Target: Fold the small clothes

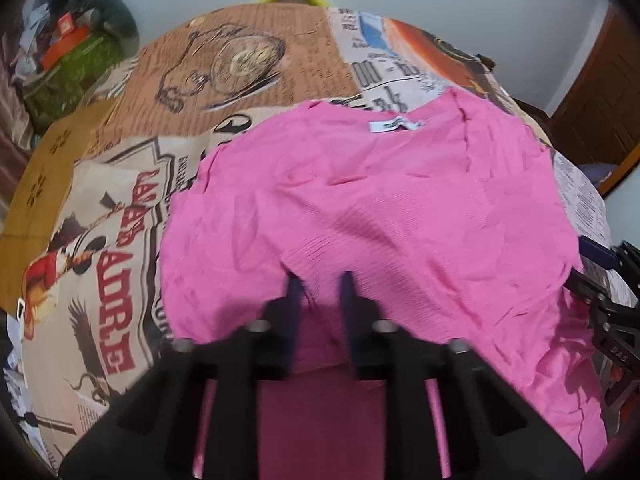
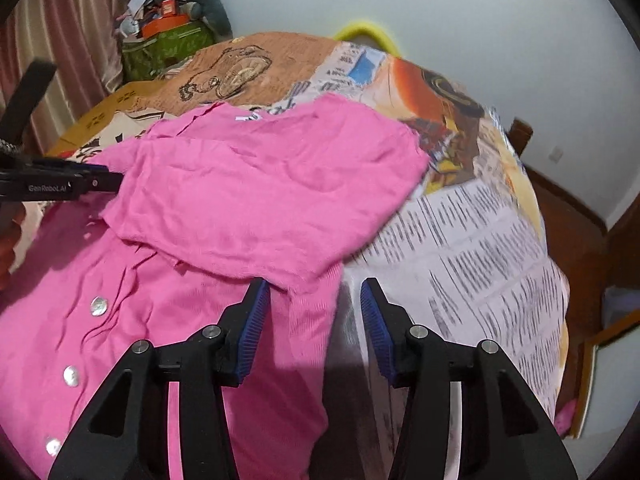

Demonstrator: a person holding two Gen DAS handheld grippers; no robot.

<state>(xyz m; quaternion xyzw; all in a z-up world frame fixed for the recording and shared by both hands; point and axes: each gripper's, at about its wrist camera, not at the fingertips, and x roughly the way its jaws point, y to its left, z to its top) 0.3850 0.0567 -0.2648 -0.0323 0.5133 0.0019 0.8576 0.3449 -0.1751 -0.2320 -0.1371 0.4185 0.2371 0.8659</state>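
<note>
Pink shirt (image 2: pixel 256 200) lies on a table covered with a newspaper-print cloth (image 2: pixel 472 240). Its upper part is folded over the lower; the folded flap fills the middle of the right wrist view. Pearl buttons (image 2: pixel 98 306) run down the lower layer at 8 o'clock. A small white label (image 1: pixel 394 125) sits near the shirt's far edge, toward 12 o'clock in the left wrist view.

Left gripper (image 1: pixel 320 280): fingers clenched on a bunch of the pink fabric, which drapes over and hides the fingertips. In the right wrist view it enters from 9 o'clock, its tip at the shirt's left edge.

Right gripper (image 2: pixel 314 296): released, blue pads (image 2: pixel 256 320) apart, nothing pinched. The left pad is over the shirt's near right corner, the right pad over bare tablecloth.

Behind the table at 12 o'clock, a yellow rim (image 2: pixel 366 32) against a pale wall. At 10 to 11 o'clock, a green bag (image 2: pixel 168 48) piled with clutter, beside a curtain (image 2: pixel 72 28).
</note>
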